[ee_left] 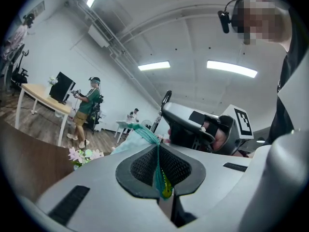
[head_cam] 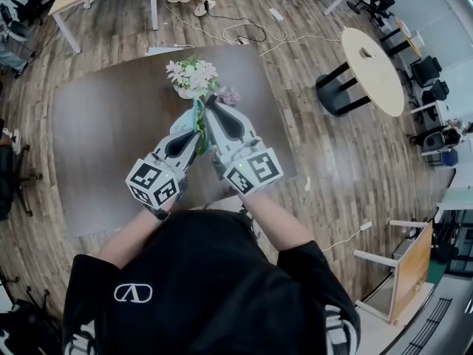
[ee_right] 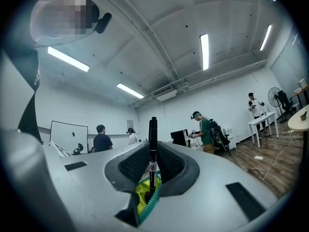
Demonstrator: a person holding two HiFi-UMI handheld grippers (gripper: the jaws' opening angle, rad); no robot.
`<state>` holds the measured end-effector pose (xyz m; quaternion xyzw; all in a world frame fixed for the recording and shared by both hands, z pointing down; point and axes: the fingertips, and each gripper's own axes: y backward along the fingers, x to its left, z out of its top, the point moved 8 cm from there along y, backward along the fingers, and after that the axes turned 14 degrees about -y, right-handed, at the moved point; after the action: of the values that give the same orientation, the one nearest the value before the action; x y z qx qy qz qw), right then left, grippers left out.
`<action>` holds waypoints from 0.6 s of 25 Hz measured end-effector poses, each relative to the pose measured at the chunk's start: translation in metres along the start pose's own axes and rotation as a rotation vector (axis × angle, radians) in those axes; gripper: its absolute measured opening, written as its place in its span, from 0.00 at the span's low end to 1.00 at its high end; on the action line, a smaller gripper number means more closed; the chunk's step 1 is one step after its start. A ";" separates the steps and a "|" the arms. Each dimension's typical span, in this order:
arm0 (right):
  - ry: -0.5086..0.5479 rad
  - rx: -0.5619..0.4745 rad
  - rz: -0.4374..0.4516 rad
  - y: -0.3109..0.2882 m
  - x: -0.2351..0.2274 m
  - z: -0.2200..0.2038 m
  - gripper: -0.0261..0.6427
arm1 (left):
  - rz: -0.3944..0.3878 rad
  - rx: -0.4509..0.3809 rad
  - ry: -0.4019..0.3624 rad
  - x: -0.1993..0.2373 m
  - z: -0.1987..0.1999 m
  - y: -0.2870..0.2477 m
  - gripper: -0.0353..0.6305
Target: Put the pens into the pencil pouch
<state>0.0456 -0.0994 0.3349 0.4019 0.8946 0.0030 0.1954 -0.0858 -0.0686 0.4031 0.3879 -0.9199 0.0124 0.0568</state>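
Note:
In the head view both grippers meet above the brown table (head_cam: 103, 124). My left gripper (head_cam: 191, 133) is shut on the teal edge of the pencil pouch (head_cam: 198, 120). Its own view shows the teal fabric (ee_left: 157, 170) pinched between the pads. A black pen (ee_right: 153, 146) stands upright in my right gripper (ee_right: 151, 178), whose pads are shut on it. The pen's lower end sits in the pouch's teal and yellow opening (ee_right: 144, 197). From the left gripper view, the right gripper (ee_left: 203, 129) is close by, with the pen (ee_left: 163, 108) sticking out past it.
A bunch of pink and white flowers (head_cam: 194, 76) stands on the table just beyond the grippers. Round the table are a wooden floor, a round table (head_cam: 373, 69), cables and chairs. Other people stand in the background (ee_right: 205, 132).

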 end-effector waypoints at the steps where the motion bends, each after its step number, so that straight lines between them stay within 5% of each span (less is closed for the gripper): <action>1: -0.011 0.019 0.002 -0.001 -0.001 -0.003 0.11 | -0.001 -0.005 -0.007 0.000 0.002 0.000 0.07; 5: -0.045 0.103 0.032 -0.005 -0.003 -0.012 0.11 | -0.002 -0.015 -0.017 0.003 0.005 -0.001 0.07; 8: -0.049 0.130 0.069 -0.007 0.001 -0.011 0.21 | 0.003 -0.014 -0.011 0.005 0.005 0.000 0.07; 15: -0.065 0.040 0.016 0.007 -0.008 0.005 0.21 | 0.006 -0.023 -0.008 0.005 0.002 0.002 0.07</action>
<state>0.0567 -0.1014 0.3343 0.4129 0.8844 -0.0265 0.2161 -0.0913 -0.0711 0.4013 0.3843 -0.9214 0.0003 0.0576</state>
